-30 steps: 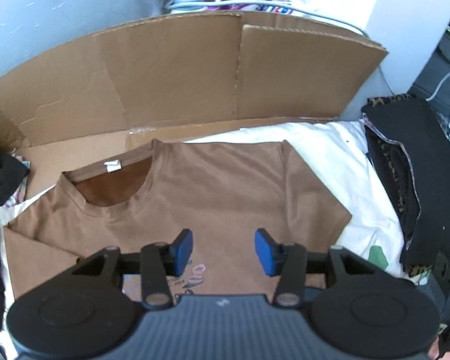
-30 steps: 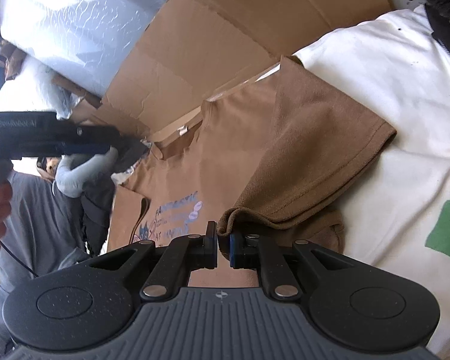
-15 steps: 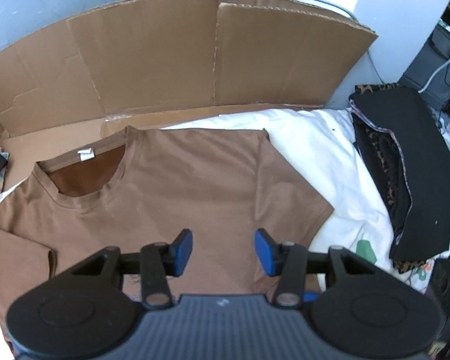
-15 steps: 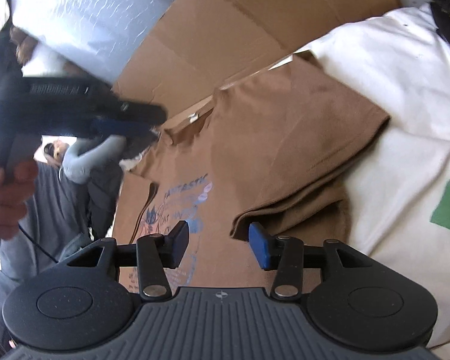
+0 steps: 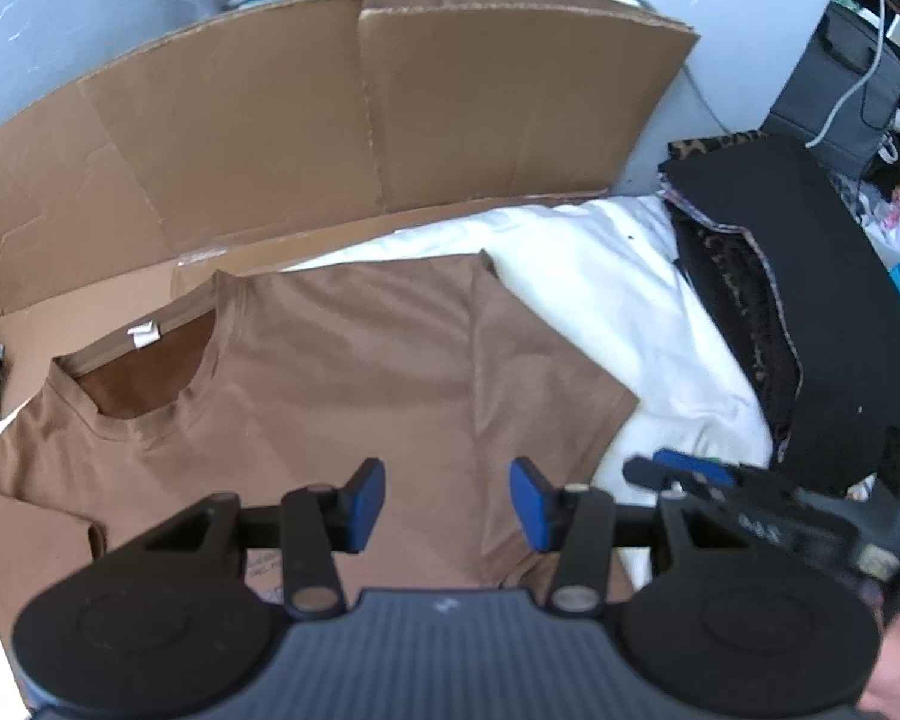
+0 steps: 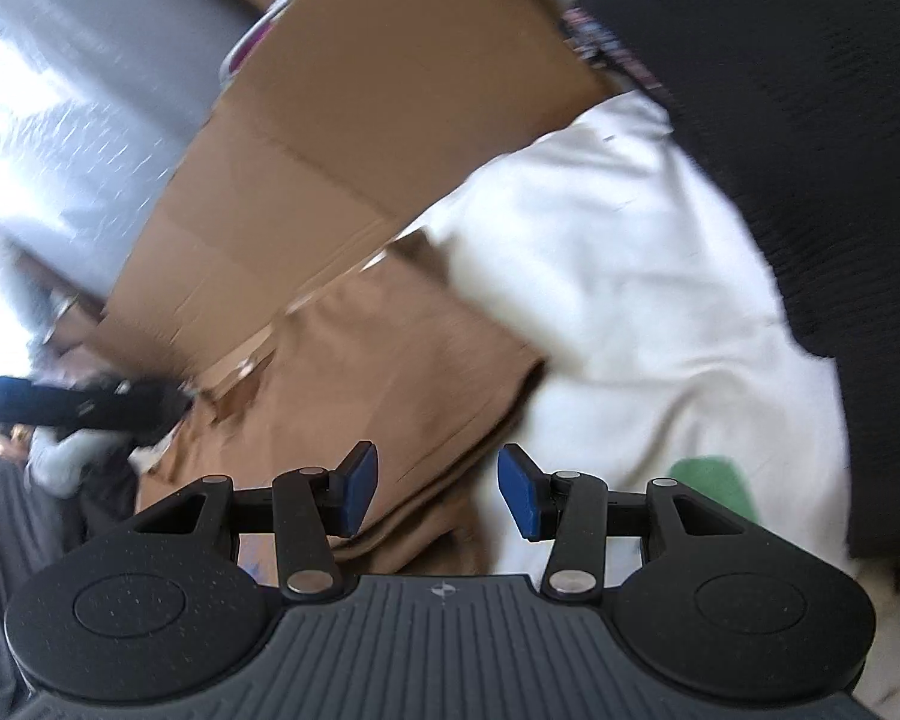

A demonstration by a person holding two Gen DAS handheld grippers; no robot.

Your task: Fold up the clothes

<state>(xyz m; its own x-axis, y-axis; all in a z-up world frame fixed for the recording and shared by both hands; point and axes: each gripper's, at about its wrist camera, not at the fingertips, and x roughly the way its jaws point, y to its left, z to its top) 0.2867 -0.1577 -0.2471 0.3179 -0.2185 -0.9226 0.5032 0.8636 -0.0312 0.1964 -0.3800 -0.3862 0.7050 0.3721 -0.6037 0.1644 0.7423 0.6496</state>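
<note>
Right wrist view shows the right gripper [image 6: 429, 495], which a second ago pinched the brown cotton T-shirt's [image 5: 342, 384] folded-over side, now spread and empty, the fold lying on the white sheet [image 5: 648, 324], while the left gripper [image 5: 447, 504] hovers spread above it.
</note>
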